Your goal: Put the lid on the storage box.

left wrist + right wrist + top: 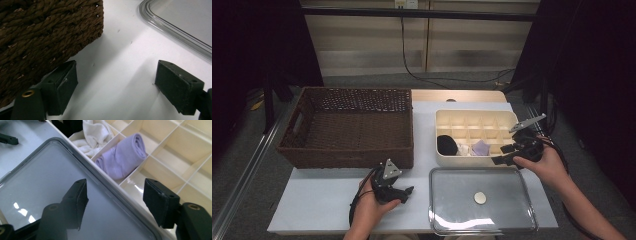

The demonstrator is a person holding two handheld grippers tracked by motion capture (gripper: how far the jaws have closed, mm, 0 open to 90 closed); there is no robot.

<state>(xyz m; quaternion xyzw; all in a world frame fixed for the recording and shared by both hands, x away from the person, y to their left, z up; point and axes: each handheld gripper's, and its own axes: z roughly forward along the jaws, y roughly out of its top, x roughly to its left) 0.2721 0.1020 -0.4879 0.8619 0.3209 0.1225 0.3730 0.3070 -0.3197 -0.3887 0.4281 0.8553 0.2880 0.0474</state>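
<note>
Right gripper [115, 202] jaws spread, empty, over organizer box [512, 118] near edge beside purple sock [122, 157]. Left gripper [115, 85] spread, idle. Next, likely: grip lid [452, 200].

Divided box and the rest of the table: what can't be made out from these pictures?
- Black item in the divided box: high view, too dark and small to identify.
- White cloth: right gripper view, cut off by the top edge.
- Wicker basket contents: high view, dark interior and near wall hide the floor.
- Clear lid: high view, its round centre piece is too small to identify.
- Purple rolled cloth: its lower part is hidden by the partition.
</note>
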